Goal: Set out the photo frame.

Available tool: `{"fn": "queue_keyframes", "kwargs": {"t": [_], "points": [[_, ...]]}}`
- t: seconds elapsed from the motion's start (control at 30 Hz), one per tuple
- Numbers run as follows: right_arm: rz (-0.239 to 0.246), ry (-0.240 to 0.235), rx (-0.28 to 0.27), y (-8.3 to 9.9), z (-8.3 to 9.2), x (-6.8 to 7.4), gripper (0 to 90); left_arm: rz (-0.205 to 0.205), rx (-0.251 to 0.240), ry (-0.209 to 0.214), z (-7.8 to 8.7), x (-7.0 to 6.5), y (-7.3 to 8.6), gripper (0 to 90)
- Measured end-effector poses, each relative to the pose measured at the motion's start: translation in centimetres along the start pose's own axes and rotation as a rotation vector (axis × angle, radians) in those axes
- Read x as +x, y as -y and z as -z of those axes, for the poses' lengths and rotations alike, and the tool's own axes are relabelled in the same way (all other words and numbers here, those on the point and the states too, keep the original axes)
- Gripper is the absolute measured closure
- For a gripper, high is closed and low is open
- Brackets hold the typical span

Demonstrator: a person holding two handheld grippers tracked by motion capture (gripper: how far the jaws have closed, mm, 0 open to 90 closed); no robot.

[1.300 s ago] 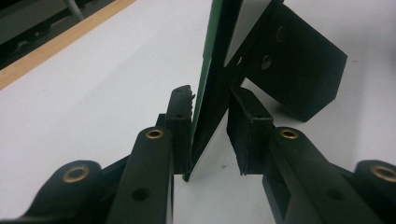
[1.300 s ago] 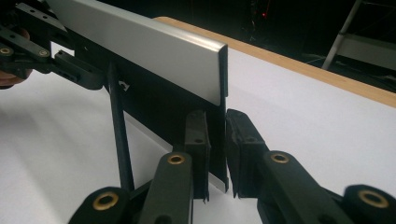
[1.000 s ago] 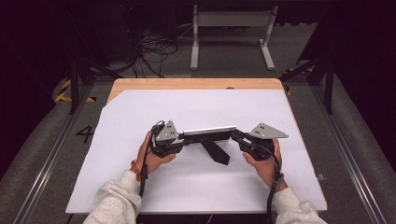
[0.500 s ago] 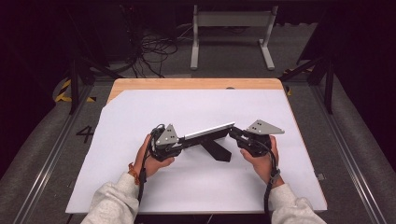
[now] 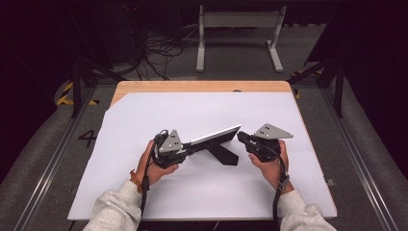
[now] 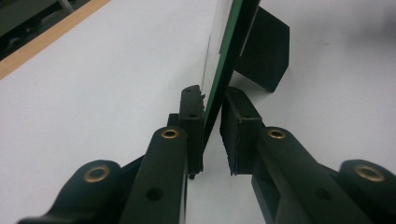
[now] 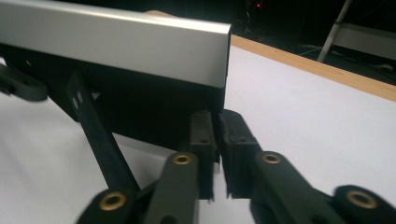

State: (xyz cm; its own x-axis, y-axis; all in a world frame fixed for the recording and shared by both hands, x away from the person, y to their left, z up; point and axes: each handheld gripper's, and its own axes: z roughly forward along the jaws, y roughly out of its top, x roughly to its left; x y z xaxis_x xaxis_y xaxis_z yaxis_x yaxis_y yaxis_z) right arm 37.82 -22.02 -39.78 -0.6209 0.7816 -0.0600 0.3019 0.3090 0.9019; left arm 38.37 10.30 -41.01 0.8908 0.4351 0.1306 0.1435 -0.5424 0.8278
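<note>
Centre of the high view: a flat panel (image 5: 215,136) with a silver face and dark back stands on edge on the white sheet (image 5: 144,187), tilted up toward the right, with a black strut (image 5: 223,154) behind it running down to the sheet.

Left gripper (image 5: 190,148) holds the panel's lower left end. In the left gripper view the panel (image 6: 229,51) sits between the jaws; the left jaw is against its green edge, the right jaw has a slight gap, so they're nearly closed around it. Strut (image 6: 264,49) sits upper centre of that frame.

Right gripper (image 5: 240,136) is at the panel's upper right end. In the right gripper view the jaws are almost together, only a thin slit between them, just below the panel's (image 7: 116,42) corner. Cannot tell if they're pinching its edge.

The sheet covers a wooden surface (image 5: 202,86), bare wood showing along the far edge. Both hands wear grey sleeves (image 5: 115,209), bottom of the frame.
</note>
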Motion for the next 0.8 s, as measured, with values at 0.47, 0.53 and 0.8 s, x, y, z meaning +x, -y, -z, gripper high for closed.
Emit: {"fn": "queue_keyframes", "kwargs": {"t": [0.47,0.53,0.8], "points": [[0.018,-0.015,-0.015,-0.7,0.0,0.9,90.0,-0.007,0.002,-0.001,0.6,0.0,0.2,82.4],[0.018,-0.014,-0.015,-0.8,-0.1,0.9,89.9,-0.012,0.006,-0.002,0.6,0.0,0.2,82.5],[0.004,-0.021,-0.011,-0.8,-0.8,1.1,90.0,-0.028,0.011,0.008,0.8,-0.6,0.1,83.4]]}}
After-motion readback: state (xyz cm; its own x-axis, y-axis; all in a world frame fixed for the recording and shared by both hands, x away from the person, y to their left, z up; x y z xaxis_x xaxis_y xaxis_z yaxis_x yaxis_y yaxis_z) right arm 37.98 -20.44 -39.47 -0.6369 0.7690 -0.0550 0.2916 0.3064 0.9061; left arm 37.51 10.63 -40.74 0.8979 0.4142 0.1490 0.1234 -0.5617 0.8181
